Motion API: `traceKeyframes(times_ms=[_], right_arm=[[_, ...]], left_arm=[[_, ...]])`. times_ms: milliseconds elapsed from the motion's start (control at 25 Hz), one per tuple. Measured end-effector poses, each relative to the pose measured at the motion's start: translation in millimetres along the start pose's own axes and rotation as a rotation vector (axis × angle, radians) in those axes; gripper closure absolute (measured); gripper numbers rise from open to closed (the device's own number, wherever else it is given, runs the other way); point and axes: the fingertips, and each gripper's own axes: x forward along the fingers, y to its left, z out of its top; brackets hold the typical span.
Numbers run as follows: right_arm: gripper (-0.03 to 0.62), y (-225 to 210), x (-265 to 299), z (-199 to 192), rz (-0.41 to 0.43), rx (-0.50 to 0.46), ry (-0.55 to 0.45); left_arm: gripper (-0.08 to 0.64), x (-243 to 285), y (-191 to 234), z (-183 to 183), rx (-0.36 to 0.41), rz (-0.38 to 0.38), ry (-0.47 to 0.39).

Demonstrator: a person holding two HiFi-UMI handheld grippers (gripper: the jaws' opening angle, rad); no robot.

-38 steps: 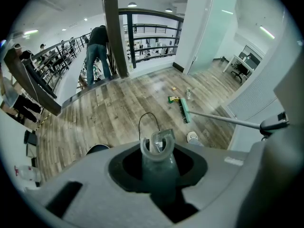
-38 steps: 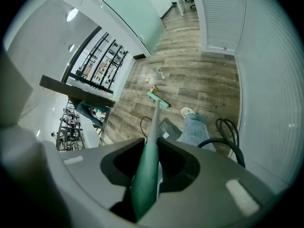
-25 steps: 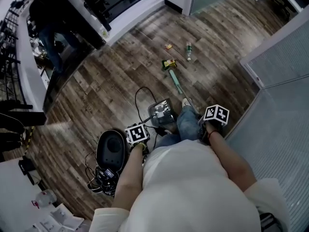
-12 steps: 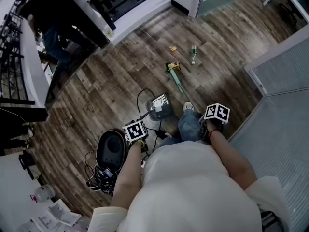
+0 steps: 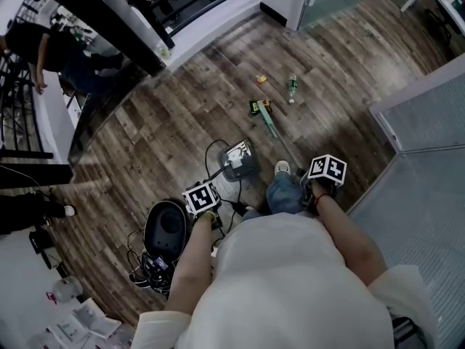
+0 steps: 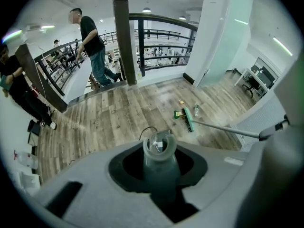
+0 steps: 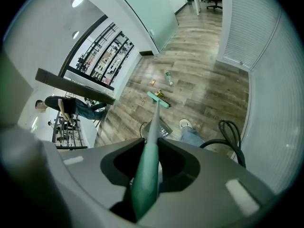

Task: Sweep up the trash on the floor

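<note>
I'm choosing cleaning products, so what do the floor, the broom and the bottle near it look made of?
Floor: wood-look planks with grain, seams and a faint sheen; maybe laminate.
Broom: pale, metal-looking shaft; matte green grip and head, likely plastic.
Bottle: clear plastic, apparently.

Your green broom (image 5: 270, 122) slants toward 12 o'clock, its head beside a yellow wrapper (image 5: 256, 107). A bottle (image 5: 292, 89) and a small wrapper (image 5: 261, 80) lie just beyond. The grey dustpan (image 5: 238, 160) stands nearer you.

Person in a dark shirt (image 6: 90, 32) beside the black railing (image 6: 164, 18), round black case (image 5: 166, 227) touching tangled cables (image 5: 149, 271), white papers (image 5: 83, 324) nearby
</note>
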Motion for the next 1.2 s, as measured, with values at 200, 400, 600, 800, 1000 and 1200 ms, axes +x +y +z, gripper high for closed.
traceKeyframes(times_ms=[200,400,600,800,1000,1200], right_arm=[[0.495,-3.6,-1.2,27.2,-0.003,-0.001,0.004],[0.495,-6.5,-3.7,56.8,-0.004,-0.014,0.016],[0.495,-10.0,-2.4,84.9,-0.002,-0.022,0.024],[0.495,-16.3,-3.2,110.6,0.002,-0.042,0.034],[0.495,-21.4,-3.6,139.6,-0.001,-0.065,0.046],[0.495,-25.5,-2.8,168.0,-0.003,-0.102,0.069]], left_arm=[[0.471,3.3,-11.1,13.9,-0.040,0.011,-0.006],[0.471,6.4,-24.5,29.1,-0.077,0.024,-0.004],[0.471,10.6,-39.6,44.3,-0.105,0.037,-0.007],[0.471,12.2,-52.4,55.0,-0.139,0.057,-0.014],[0.471,16.3,-65.9,66.5,-0.176,0.082,-0.010],[0.471,23.0,-75.7,78.2,-0.217,0.111,-0.015]])
